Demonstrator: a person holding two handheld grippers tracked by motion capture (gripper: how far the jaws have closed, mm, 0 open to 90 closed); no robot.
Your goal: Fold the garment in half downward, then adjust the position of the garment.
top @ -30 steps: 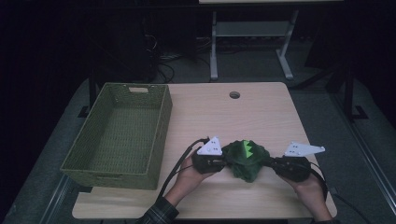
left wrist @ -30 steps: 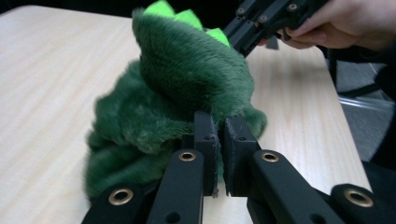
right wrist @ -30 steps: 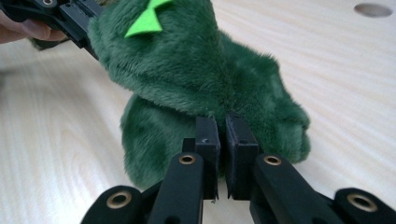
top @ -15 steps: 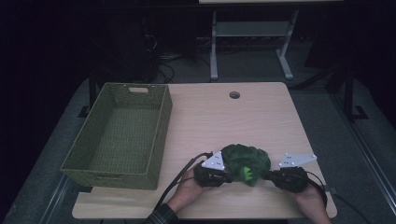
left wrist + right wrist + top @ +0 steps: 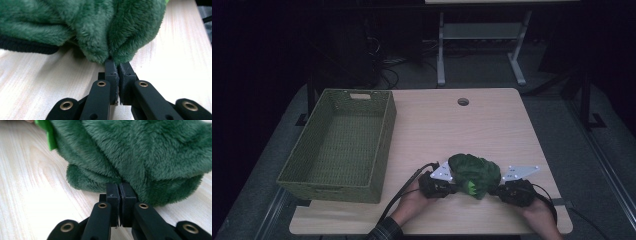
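jaws: left gripper [image 5: 117, 66] and right gripper [image 5: 119, 188] both pinched tight on fleece of the green plush garment [image 5: 473, 174] | where: bunched on the desk [image 5: 492, 125] near my edge | step: folding, I reckon | next: probably lift into basket [image 5: 343, 145]

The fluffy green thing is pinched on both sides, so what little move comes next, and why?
Probably lift it slightly and carry it left toward the woven basket. Both the left gripper and right gripper are shut on folds of the green plush garment, which sits bunched on the table, and the basket is empty.
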